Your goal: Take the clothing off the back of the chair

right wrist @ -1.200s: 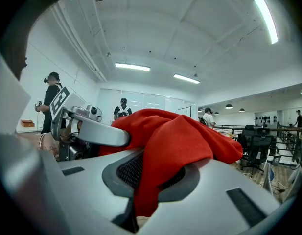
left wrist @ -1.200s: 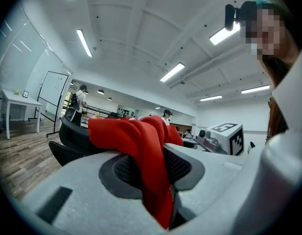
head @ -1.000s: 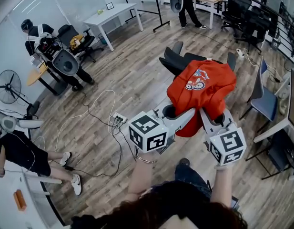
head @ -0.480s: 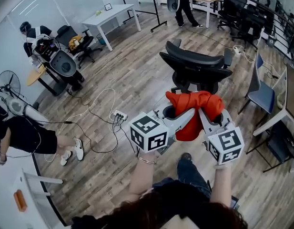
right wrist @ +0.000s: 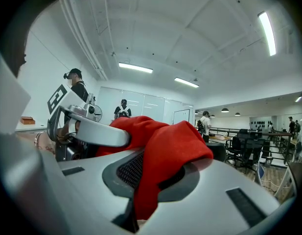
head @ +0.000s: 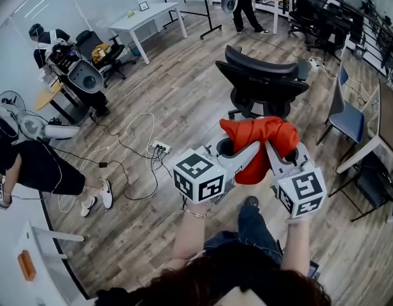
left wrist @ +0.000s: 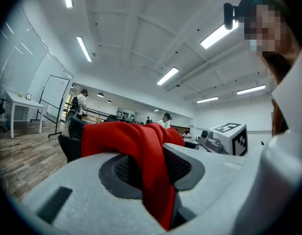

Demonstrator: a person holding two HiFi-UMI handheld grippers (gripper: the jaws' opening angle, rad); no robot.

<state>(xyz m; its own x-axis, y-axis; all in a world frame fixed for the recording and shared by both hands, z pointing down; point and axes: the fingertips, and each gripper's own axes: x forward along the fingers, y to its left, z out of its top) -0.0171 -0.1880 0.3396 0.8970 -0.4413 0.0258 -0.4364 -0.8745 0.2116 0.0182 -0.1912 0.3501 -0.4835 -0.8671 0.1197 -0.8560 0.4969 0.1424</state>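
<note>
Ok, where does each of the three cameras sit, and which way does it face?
Head view: on the person's head, looking steeply down at the floor and office chair; shows both forearms, left gripper, right gripper.
Left gripper view: on the left gripper, looking level along its jaws, shut on the red garment.
Right gripper view: on the right gripper, likewise, jaws shut on that garment.
Shared: both gripper views show the garment, and each shows the other gripper.

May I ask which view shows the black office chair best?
The head view: the black office chair stands whole, its back bare, beyond the red garment. The left gripper view shows only a dark edge of it beside the garment; the right gripper view shows hardly any.
</note>
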